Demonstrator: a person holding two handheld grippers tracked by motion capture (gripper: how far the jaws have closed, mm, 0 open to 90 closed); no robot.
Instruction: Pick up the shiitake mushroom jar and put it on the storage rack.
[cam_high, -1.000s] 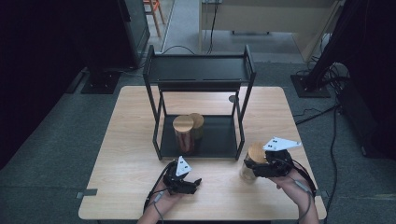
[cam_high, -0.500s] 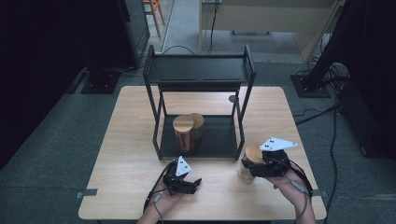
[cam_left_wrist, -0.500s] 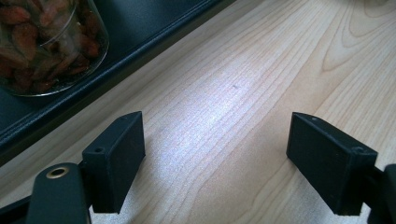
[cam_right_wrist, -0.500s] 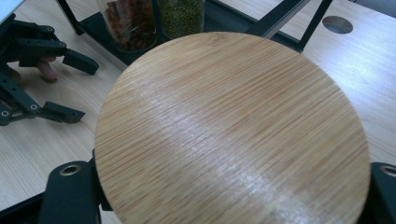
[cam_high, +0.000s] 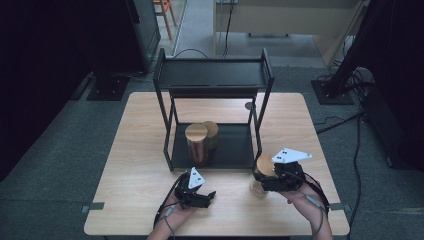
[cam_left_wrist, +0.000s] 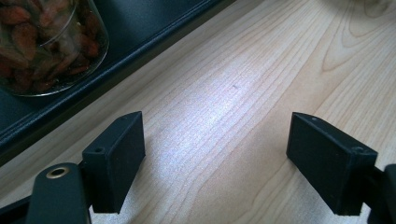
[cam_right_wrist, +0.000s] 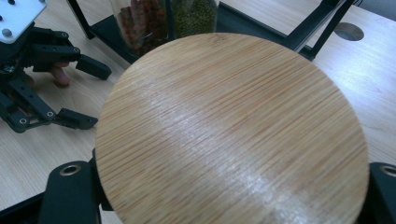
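A glass jar with a round bamboo lid (cam_high: 263, 166) stands at the front right of the wooden table (cam_high: 135, 165). My right gripper (cam_high: 261, 181) is shut on it, and the lid (cam_right_wrist: 233, 126) sits between that gripper's jaws. My left gripper (cam_high: 210, 197) rests low on the table at front centre, open, with bare wood between its jaws in the left gripper view (cam_left_wrist: 217, 158). On the black rack's bottom shelf (cam_high: 232, 150) stand a jar of red dried fruit (cam_high: 196, 145) and a jar of green beans (cam_high: 211, 132).
The black two-level rack (cam_high: 215, 75) stands mid-table; its top shelf holds nothing. Its front right leg (cam_high: 258, 135) is close behind the held jar. A small round hole (cam_high: 248, 105) marks the table behind the rack. Cables trail from both grippers toward the front edge.
My right gripper has shifted slightly to the left with the jar. The left gripper has not moved.
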